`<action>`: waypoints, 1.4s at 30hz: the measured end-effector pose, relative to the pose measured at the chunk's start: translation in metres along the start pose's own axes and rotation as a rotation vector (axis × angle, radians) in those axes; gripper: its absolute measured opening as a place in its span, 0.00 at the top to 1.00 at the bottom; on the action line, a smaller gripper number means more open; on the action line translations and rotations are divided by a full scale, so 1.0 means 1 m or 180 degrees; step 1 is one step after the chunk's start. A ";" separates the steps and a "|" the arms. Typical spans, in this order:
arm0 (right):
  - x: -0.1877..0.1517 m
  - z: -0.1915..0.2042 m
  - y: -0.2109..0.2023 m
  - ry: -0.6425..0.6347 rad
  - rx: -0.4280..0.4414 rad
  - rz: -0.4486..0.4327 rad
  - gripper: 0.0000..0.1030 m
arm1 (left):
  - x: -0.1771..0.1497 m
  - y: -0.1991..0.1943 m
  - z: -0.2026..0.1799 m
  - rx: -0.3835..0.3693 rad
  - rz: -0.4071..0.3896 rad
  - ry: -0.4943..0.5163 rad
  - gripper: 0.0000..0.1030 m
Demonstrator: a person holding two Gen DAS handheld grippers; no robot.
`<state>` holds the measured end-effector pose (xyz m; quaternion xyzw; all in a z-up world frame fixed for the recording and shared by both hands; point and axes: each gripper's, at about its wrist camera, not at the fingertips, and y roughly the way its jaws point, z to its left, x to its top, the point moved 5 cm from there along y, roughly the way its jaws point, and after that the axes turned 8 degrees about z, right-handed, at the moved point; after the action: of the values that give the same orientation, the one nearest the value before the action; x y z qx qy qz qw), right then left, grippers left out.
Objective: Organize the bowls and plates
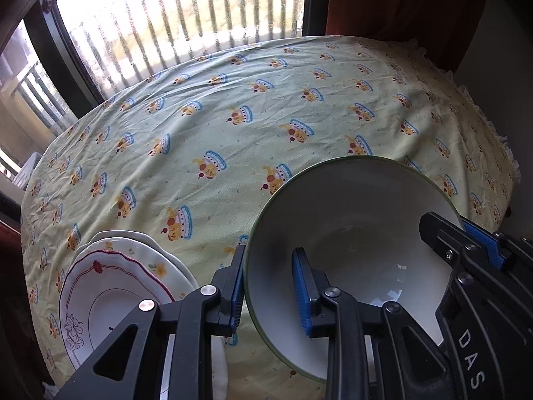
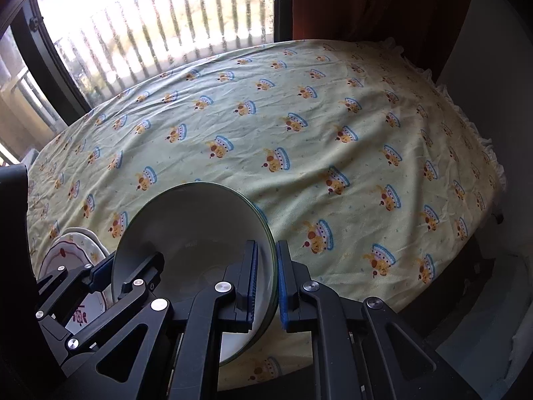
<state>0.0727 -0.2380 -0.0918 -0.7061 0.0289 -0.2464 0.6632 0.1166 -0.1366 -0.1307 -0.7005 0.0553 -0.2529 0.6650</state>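
— Sunlit window bars point(image 1: 186, 30) stand behind a round table under a pale green tablecloth point(image 1: 266, 100) printed with little cakes. What is on it?

— A white bowl point(image 1: 359, 233) with a thin green rim, near the front edge, tilted. Just left of it lies a stack of plates point(image 1: 110, 273) with scalloped edges, the top one trimmed in red with a flower.

— And the tongs?

— Both are clamped on that bowl. The left gripper point(image 1: 271, 286) pinches its left rim, one blue pad outside, one inside. The right gripper point(image 2: 268, 283) squeezes the opposite rim the same way.

— Does the bowl touch the cloth?

— I cannot tell.
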 end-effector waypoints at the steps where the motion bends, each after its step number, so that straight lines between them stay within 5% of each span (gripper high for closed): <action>1: 0.000 0.001 0.000 -0.0020 -0.0026 -0.0017 0.86 | -0.001 0.000 0.000 -0.0013 0.0005 -0.0005 0.76; 5: 0.000 0.001 0.003 -0.0009 -0.0040 -0.0016 0.81 | -0.002 -0.002 0.000 -0.0131 0.0008 -0.0034 0.67; 7: 0.000 0.003 0.004 -0.0019 0.0052 0.0011 0.71 | -0.004 -0.003 0.000 -0.0239 0.0028 -0.0049 0.61; 9: -0.002 0.005 0.005 0.0003 0.0122 0.0080 0.48 | -0.007 -0.004 0.002 -0.0288 0.0039 -0.0064 0.52; 12: -0.007 0.007 0.002 0.0053 0.0099 0.0074 0.32 | -0.011 -0.005 0.005 -0.0280 0.0027 -0.0070 0.43; 17: -0.016 0.011 -0.001 0.0119 0.0107 0.0147 0.29 | -0.018 -0.001 0.011 -0.0485 0.0139 -0.0160 0.28; 26: -0.012 0.007 0.000 0.0078 0.0025 0.0207 0.27 | -0.019 0.018 0.006 -0.1047 0.0363 -0.0424 0.27; 32: -0.003 0.001 0.010 -0.0022 0.0068 0.0291 0.27 | -0.011 0.024 0.004 -0.1048 0.0389 -0.0594 0.35; 42: 0.017 -0.006 0.037 -0.0269 0.0553 0.0533 0.27 | -0.006 0.026 0.000 -0.0806 0.0431 -0.0911 0.48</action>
<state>0.0960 -0.2546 -0.1221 -0.6510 0.0383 -0.1618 0.7407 0.1183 -0.1366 -0.1572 -0.8021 0.0386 -0.0964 0.5882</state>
